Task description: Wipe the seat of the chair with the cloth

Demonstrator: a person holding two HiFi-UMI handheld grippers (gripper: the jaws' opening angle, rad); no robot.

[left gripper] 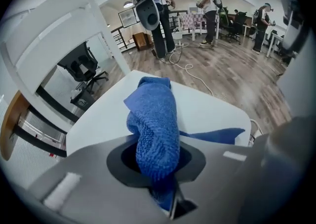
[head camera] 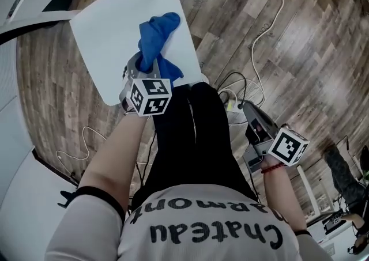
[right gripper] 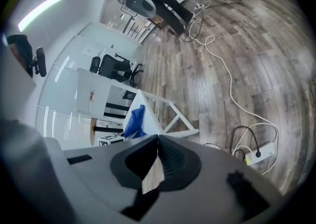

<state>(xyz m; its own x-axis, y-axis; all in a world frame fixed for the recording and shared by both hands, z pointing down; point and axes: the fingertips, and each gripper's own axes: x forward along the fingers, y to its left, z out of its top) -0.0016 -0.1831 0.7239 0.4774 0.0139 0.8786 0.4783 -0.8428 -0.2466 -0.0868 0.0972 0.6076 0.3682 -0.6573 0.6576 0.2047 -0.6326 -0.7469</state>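
The blue cloth lies bunched on the near part of the white chair seat, one end clamped in my left gripper. In the left gripper view the cloth rises out of the shut jaws of that gripper and drapes onto the seat; the white chair back stands to the left. My right gripper hangs low to the right of the chair, off the seat. Its jaws meet at the tips with nothing between them. From there, chair and cloth appear small and distant.
Wood floor surrounds the chair. Cables trail across it, and a power strip lies by the seat's right corner near my legs. An office chair and several people stand far behind the chair.
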